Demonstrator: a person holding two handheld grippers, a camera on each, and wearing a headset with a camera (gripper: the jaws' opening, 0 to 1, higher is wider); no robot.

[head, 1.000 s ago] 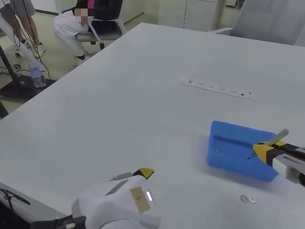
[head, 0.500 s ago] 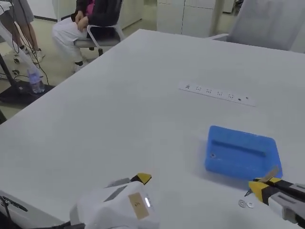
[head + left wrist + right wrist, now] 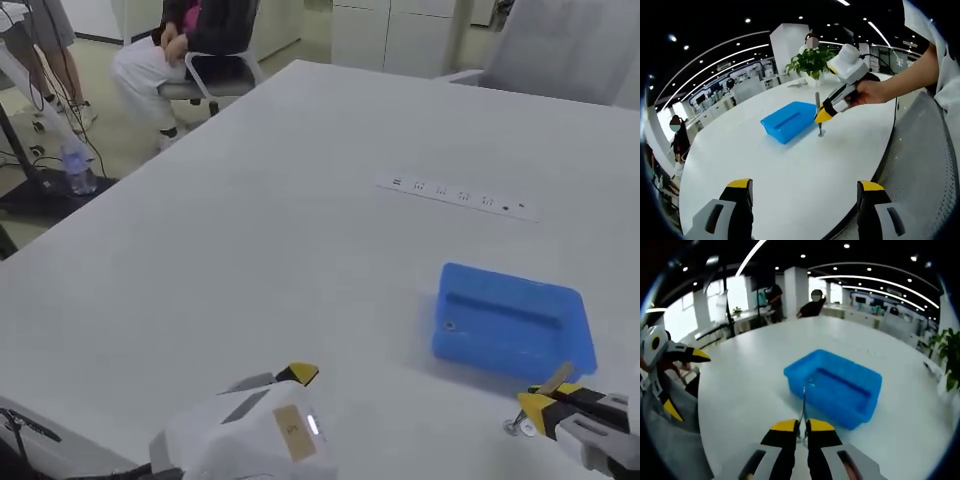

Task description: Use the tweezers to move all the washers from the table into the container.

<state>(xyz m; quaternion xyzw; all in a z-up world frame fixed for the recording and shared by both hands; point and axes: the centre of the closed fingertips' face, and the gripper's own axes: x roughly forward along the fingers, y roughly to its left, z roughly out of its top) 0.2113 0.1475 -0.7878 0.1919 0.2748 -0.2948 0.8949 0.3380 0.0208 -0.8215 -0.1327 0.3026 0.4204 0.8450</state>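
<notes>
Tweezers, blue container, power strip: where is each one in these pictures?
Tweezers [image 3: 803,402]: right gripper view, on the thin shaft.
Blue container [image 3: 512,325]: head view, on its bare floor.
Power strip [image 3: 458,194]: head view, on its top face.

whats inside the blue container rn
In the head view the blue container holds one small washer near its left wall; the rest of the visible floor looks bare. The strip just behind its near wall is hidden by that wall.
</notes>
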